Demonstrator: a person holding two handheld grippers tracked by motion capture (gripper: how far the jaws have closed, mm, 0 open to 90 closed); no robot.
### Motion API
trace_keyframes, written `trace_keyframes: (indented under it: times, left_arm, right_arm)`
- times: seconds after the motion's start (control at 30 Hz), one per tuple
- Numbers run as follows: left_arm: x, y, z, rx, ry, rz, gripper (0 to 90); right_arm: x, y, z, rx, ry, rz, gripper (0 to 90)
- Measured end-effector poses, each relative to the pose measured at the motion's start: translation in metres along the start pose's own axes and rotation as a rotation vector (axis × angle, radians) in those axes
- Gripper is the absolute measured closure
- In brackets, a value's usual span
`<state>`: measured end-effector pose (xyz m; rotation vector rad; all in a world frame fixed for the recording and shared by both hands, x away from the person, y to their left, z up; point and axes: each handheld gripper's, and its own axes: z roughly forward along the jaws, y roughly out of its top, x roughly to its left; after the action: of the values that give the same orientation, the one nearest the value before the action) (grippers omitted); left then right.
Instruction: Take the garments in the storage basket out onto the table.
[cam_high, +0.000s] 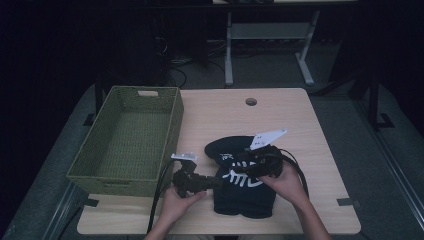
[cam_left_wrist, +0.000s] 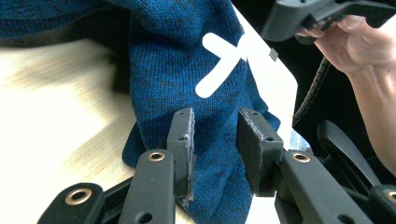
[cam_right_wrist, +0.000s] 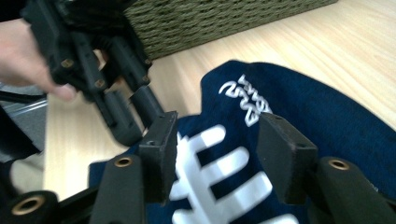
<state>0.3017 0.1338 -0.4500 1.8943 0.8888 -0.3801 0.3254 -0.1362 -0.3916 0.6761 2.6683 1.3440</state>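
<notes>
Currently, work in hand: folding a dark blue garment (cam_high: 245, 187) with white print, which lies bunched on the wooden table (cam_high: 220, 115) between and under both tongs.
Left tongs (cam_left_wrist: 215, 140): partly spread, with a fold of the blue knit running up between the jaws; whether the pads truly press it I cannot tell.
Right tongs (cam_right_wrist: 217, 154): spread, nothing between the jaws, hanging just above the printed face of the garment.
Garment, from the left tongs: its edge lies in the jaw gap, and the rest stretches away toward the right tongs.
Basket (cam_high: 127, 142): green, woven, with nothing in it, just beyond the left tongs on the side away from the right tongs.
Risk, slack grip: if the left tongs hold loosely, any pull would likely let the knit slide out and the fold fall open.
Risk, released side: with the right tongs off the cloth, the doubled layer may spring back or skew.
Risk, crowding: both tongs sit near each other; a careless reach could knock jaws together or snag a trailing cable (cam_high: 157, 200).
Risk, basket: a wide sweep with the left tongs might nudge its wall.
</notes>
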Motion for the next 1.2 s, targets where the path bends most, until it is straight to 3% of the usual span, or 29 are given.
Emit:
trace_keyframes:
  times: [0.13, 0.17, 0.3, 0.37, 0.5, 0.63, 0.8, 0.87, 1.03, 1.13, 1.2]
  left_arm:
    - [0.001, -0.001, -0.001, 0.002, 0.004, 0.003, 67.0]
    - [0.001, -0.001, -0.001, 0.0, 0.005, 0.003, 67.0]
    - [0.001, -0.001, 0.001, 0.0, 0.005, 0.004, 67.0]
    - [0.001, -0.001, 0.002, 0.005, 0.006, 0.005, 67.0]
    - [0.002, -0.001, 0.004, -0.005, 0.012, -0.005, 65.5]
    - [0.004, -0.003, 0.009, -0.009, 0.013, -0.023, 61.0]
    - [0.003, -0.003, 0.014, -0.017, -0.001, -0.049, 53.7]
    - [0.002, -0.002, 0.016, -0.015, 0.019, -0.057, 49.3]
    - [0.004, -0.004, 0.019, -0.024, 0.006, -0.088, 46.4]
    - [0.004, -0.004, 0.021, -0.032, -0.016, -0.094, 50.6]
    - [0.004, -0.004, 0.022, -0.042, -0.038, -0.091, 63.5]
  right_arm:
    - [-0.004, 0.006, 0.015, 0.046, -0.015, 0.002, 47.8]
    - [-0.005, 0.006, 0.019, 0.057, -0.02, 0.006, 51.8]
    - [-0.009, 0.003, 0.028, 0.132, -0.058, -0.006, 82.2]
    - [-0.011, 0.0, 0.029, 0.154, -0.054, -0.003, 85.8]
    - [-0.013, -0.004, 0.023, 0.144, -0.032, 0.004, 86.4]
    - [-0.013, -0.005, 0.009, 0.096, -0.021, 0.021, 86.6]
    - [-0.012, -0.002, -0.003, 0.053, -0.024, 0.023, 86.6]
    - [-0.011, 0.0, -0.006, 0.047, -0.023, 0.02, 86.7]
    - [-0.009, 0.005, -0.013, 0.023, -0.024, 0.011, 86.8]
    - [-0.009, 0.005, -0.015, 0.009, -0.02, 0.02, 86.8]
    - [-0.009, 0.005, -0.015, 0.005, -0.016, 0.023, 86.8]
